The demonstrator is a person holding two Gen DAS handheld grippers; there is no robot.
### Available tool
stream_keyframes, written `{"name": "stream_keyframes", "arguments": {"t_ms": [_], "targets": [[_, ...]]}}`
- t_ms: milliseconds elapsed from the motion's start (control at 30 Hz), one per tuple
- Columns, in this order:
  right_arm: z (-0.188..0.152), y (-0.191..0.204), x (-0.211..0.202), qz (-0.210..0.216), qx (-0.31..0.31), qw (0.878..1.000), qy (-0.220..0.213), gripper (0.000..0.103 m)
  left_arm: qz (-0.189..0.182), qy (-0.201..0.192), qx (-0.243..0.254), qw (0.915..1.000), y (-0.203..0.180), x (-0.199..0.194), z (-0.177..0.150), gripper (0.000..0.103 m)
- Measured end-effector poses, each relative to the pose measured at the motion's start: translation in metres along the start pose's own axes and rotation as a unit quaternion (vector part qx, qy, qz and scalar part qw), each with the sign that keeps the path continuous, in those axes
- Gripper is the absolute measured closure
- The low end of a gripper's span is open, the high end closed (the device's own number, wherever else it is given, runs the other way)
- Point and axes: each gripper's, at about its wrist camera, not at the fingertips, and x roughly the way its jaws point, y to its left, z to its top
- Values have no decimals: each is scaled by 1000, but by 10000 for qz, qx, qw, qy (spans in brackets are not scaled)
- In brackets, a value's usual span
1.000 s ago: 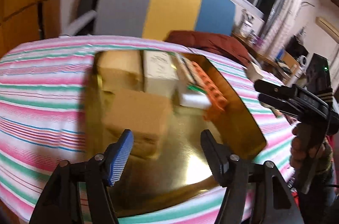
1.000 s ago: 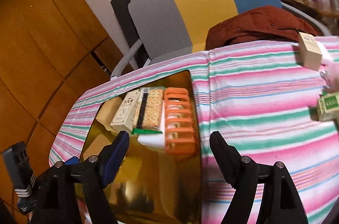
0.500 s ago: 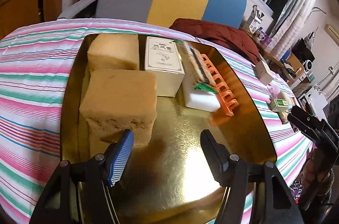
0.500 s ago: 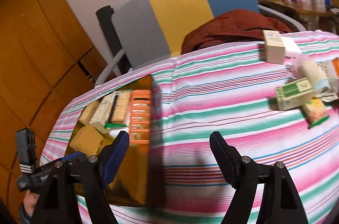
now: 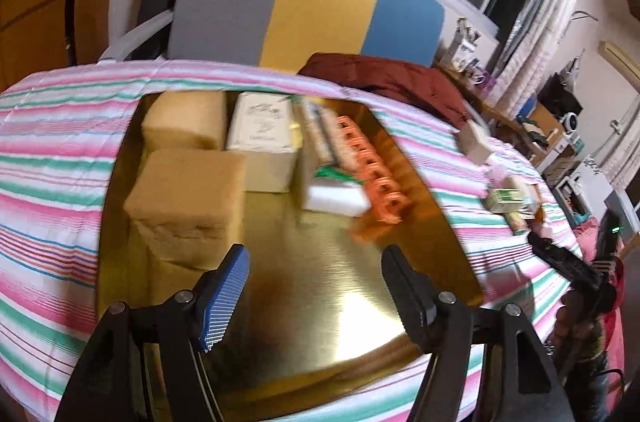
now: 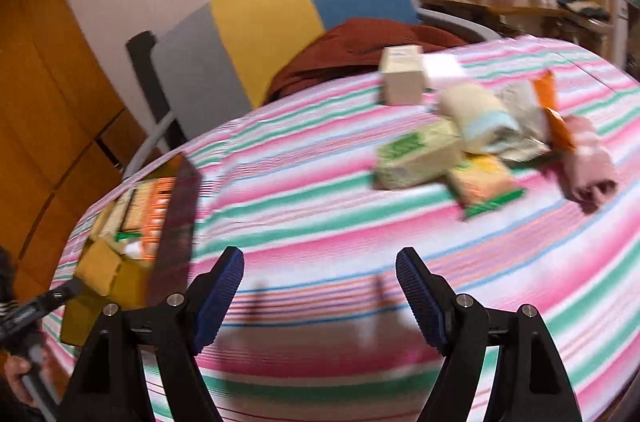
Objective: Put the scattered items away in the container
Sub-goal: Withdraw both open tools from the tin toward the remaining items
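A gold tray sits on a table under a striped cloth, its far half packed. Two tan blocks stand along its left side, one behind the other. A white box is just right of them, then a flat white packet and an orange rack near the tray's right wall. The near half of the tray is bare, shining metal.

The left gripper hangs over that bare part. Its jaws have just been opening and stand apart with nothing between them.

Well apart from the tray, toward the table's other end, the loose items lie in a cluster: a green box, a yellow packet touching it, a rolled cream cloth, an orange-edged wrapper and a pink roll. A beige box stands just behind them.

The right gripper is over bare cloth between tray and cluster, jaws wide and empty; the view is blurred.

Behind the table stands a chair with grey, yellow and blue panels, a dark red garment draped beside it. The right-wrist view catches a hand at the lower left edge.
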Motion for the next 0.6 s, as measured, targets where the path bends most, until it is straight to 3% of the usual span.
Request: {"name": "stream_keyframes", "arguments": {"t_ms": [267, 600], "targets": [[-9, -71, -16, -489, 360, 9982, 13, 24, -587, 131, 648, 9961, -79, 10, -8, 32], [-8, -103, -43, -780, 51, 9969, -81, 22, -1134, 613, 1678, 9773, -190, 55, -45, 31]]}}
